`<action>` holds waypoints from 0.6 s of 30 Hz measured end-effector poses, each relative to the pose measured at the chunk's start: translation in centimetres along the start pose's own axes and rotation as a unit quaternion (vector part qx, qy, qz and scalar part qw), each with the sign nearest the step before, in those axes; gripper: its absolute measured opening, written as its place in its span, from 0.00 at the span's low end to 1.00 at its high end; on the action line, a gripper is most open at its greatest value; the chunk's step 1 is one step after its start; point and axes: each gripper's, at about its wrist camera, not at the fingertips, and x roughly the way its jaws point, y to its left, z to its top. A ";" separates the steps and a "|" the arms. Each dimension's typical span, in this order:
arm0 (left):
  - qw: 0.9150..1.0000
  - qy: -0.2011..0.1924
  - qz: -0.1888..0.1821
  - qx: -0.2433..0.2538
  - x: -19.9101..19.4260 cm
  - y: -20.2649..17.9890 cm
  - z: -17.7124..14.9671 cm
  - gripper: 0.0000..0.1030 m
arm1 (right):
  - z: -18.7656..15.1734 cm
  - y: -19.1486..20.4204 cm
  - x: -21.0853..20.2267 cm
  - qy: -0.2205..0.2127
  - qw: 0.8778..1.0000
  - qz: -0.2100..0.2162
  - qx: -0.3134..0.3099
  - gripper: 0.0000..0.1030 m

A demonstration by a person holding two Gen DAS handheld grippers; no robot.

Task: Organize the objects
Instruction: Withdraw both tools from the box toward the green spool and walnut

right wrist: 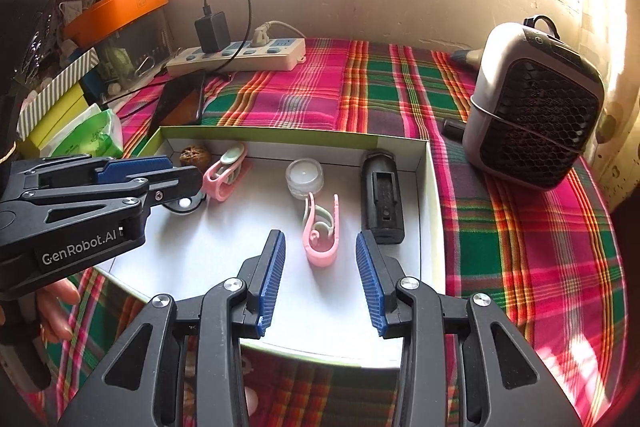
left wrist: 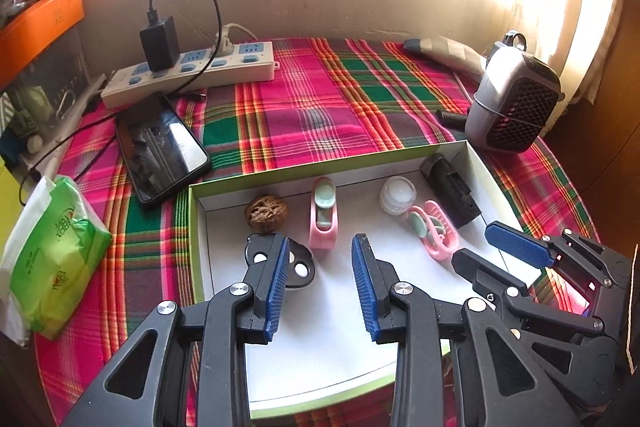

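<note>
Pink plastic clips, light, stiff and springy by the look: one lying [right wrist: 322, 233] on the white floor of the shallow green-rimmed cardboard box [right wrist: 434, 203] on the plaid-covered worktop [right wrist: 520, 227], just ahead of the right gripper [right wrist: 320, 269], another [left wrist: 324, 213] ahead of the left gripper [left wrist: 320, 273] beside a brown walnut [left wrist: 267, 213]. Both pairs of jaws parted and holding nothing. Best pinched across the flat sides, judged unlikely to slip against ribbed blue pads [right wrist: 273, 277].
</note>
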 end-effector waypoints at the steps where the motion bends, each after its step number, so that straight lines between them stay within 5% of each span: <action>1: 1.000 -0.004 0.001 0.000 -0.4 0.0 -0.2 0.30 | -0.1 0.0 -0.3 -0.002 1.000 0.000 0.002 0.37; 18: 0.999 -0.038 -0.009 -0.012 -5.4 -0.2 -5.0 0.30 | -3.7 0.4 -4.4 -0.023 1.000 0.010 0.010 0.37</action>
